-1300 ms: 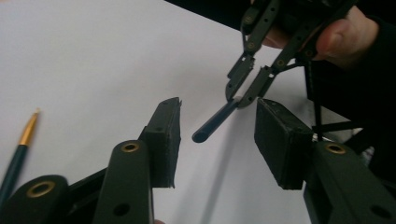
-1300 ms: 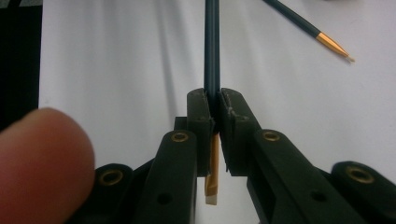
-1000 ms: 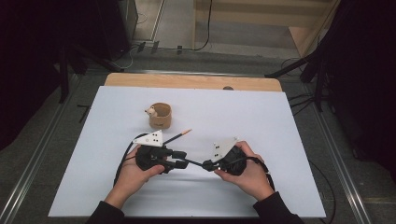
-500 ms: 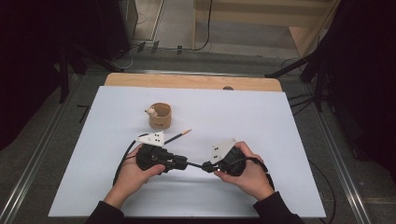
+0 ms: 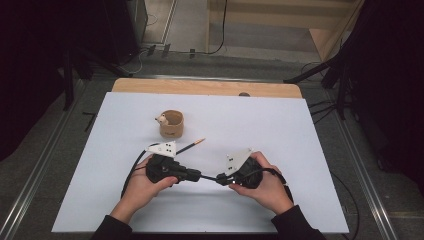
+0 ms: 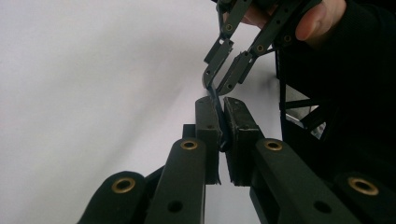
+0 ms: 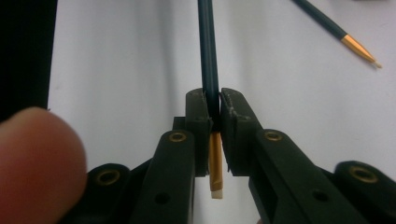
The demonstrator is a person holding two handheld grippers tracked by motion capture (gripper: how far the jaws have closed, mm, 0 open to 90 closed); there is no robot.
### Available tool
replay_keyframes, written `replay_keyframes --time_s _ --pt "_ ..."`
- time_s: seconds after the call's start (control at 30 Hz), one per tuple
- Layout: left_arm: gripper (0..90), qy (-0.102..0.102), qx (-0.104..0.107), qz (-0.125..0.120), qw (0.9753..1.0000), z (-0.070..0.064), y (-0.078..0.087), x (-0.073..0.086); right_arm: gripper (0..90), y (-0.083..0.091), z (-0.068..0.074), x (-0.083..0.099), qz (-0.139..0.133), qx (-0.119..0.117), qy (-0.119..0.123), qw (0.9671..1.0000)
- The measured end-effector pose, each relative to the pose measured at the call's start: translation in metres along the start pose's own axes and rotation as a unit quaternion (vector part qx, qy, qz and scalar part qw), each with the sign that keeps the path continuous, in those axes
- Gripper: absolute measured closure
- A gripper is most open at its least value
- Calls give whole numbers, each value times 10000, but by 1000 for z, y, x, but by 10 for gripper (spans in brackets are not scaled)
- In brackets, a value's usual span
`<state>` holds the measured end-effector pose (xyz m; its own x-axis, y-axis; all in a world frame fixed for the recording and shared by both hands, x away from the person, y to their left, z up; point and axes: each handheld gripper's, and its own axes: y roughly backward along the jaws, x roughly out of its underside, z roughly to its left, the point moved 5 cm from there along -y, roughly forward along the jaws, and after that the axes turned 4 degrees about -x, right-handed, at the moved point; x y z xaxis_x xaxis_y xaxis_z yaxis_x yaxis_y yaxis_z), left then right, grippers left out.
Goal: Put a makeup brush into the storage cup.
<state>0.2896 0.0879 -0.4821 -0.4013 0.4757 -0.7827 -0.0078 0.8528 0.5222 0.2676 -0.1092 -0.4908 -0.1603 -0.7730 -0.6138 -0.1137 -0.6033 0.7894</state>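
Observation:
A dark green pencil (image 5: 210, 177) bridges my two grippers near the table's front. My left gripper (image 5: 201, 176) is shut on one end, seen in the left gripper view as a thin dark shaft (image 6: 215, 100) between my own pads (image 6: 219, 103). The right gripper (image 6: 225, 80) pinches the same shaft just beyond. My right gripper (image 5: 220, 179) is shut on the other end. In the right gripper view, the pencil (image 7: 208, 46) runs away from the jaws (image 7: 214, 95), and its gold ferrule and white eraser (image 7: 215, 161) stick out behind the pads.
A second dark pencil (image 5: 190, 146) with a gold end lies loose on the white table (image 5: 300, 135), also in the right gripper view (image 7: 334, 28). A tan cup (image 5: 171, 123) with a small animal figure stands farther back. A thumb (image 7: 37, 158) shows at lower left.

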Motion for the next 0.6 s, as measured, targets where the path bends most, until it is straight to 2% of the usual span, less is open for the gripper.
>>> replay_keyframes --time_s 0.03,0.07,0.1,0.17,0.23,0.27,0.3,0.37,0.4,0.43,0.47,0.5,0.53,0.57,0.6 --pt "860 21 -32 -59 10000 0 1 -1 774 0 -2 0 -87 41 -33 9999" --pt "861 21 -32 -59 10000 0 1 -1 774 0 -2 0 -87 41 -33 9999" --pt "861 13 -76 -101 9999 1 2 -1 724 3 -5 0 -236 219 -192 9993" --pt "861 -26 -198 -190 9996 1 4 -3 674 6 -8 0 -393 369 -381 9978" --pt "861 -54 -320 -237 9992 0 4 -3 613 10 -12 0 -588 618 -549 9948" --pt "861 -54 -320 -237 9992 0 4 -3 613 10 -12 0 -588 618 -549 9948" --pt "861 -116 -452 -302 9985 0 5 -4 552 12 -15 1 -797 808 -740 9908" --pt "861 -205 -595 -407 9972 -1 6 -4 491 13 -17 1 -1001 953 -894 9864" --pt "861 -205 -595 -407 9972 -1 6 -4 491 13 -17 1 -1001 953 -894 9864" --pt "861 -246 -736 -477 9958 0 8 -4 432 13 -19 0 -1192 1132 -983 9815" --pt "861 -246 -736 -477 9958 0 8 -4 421 13 -19 0 -1248 1195 -1051 9793" --pt "861 -241 -834 -556 9947 1 9 -4 414 14 -20 0 -1321 1228 -1129 9771" --pt "861 -241 -834 -556 9947 1 9 -4 414 14 -20 0 -1321 1228 -1129 9771" --pt "861 -246 -886 -599 9940 1 10 -5 389 14 -20 -1 -1525 1258 -1277 9719" --pt "861 -230 -918 -635 9935 1 11 -5 383 15 -21 -1 -1607 1270 -1351 9694"
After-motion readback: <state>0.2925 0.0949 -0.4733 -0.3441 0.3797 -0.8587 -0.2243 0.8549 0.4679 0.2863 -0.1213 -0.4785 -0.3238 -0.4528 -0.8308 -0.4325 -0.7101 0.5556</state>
